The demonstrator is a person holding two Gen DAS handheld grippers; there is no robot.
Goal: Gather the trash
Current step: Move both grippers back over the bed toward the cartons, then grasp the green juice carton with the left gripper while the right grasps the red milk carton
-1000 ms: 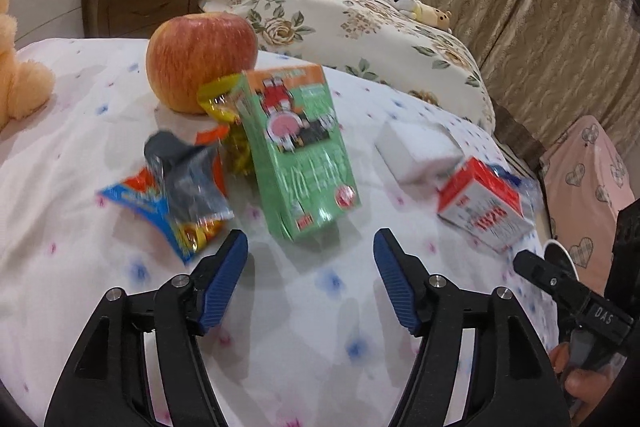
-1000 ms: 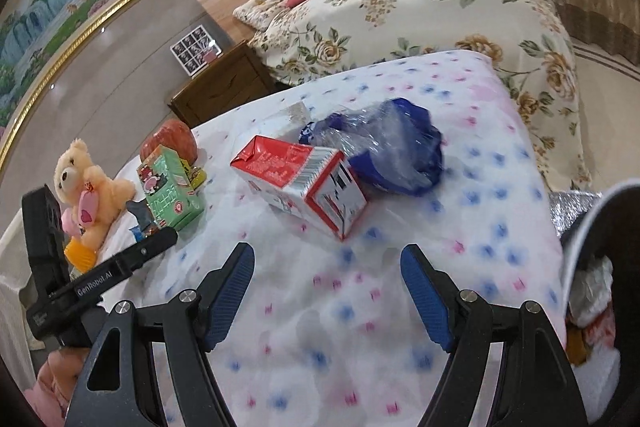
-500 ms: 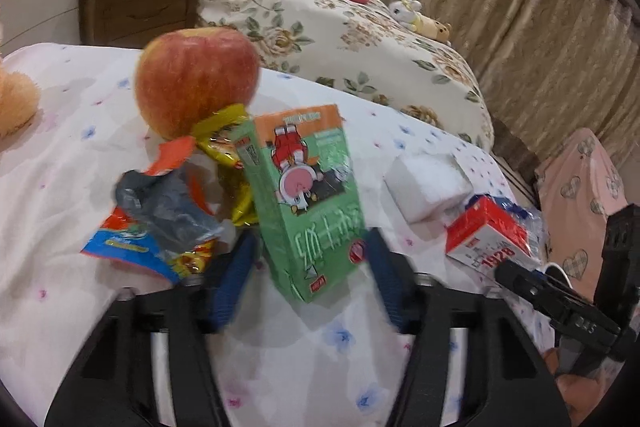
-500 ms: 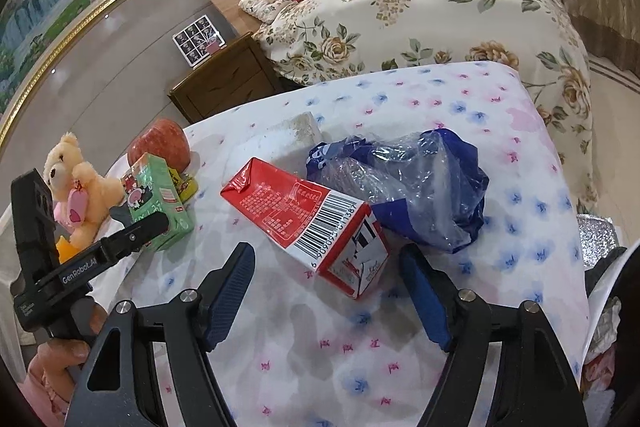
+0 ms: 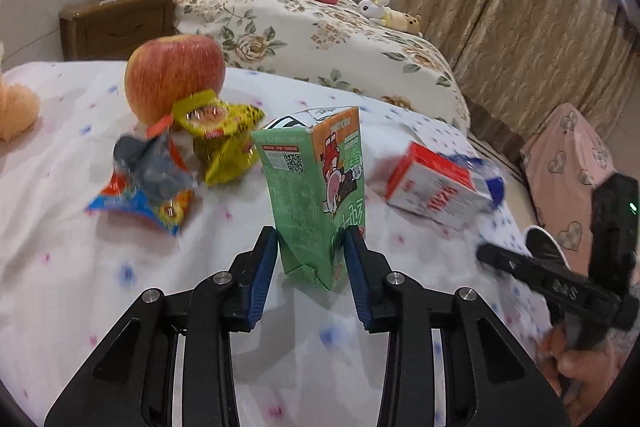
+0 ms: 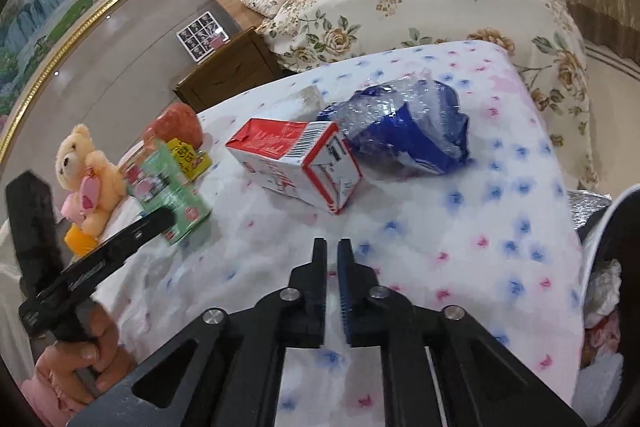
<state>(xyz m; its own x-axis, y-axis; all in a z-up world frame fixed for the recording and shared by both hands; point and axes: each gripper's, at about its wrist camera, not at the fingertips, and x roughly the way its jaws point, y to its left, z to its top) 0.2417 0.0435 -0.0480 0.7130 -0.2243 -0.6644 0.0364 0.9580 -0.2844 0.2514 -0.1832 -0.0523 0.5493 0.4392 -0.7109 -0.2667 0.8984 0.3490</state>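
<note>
Left gripper (image 5: 312, 247) pinching green drink carton (image 5: 316, 195) low on its upright long axis, beside apple (image 5: 174, 77); right gripper (image 6: 332, 255) hovering, fingers pressed together, empty

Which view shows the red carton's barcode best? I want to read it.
The right wrist view: the red carton lies near, sharp, barcode end facing the camera. In the left wrist view it is blurred, barcode unseen.

Warm indoor light, fisheye-bent edges, dark corners, slight motion blur
</note>
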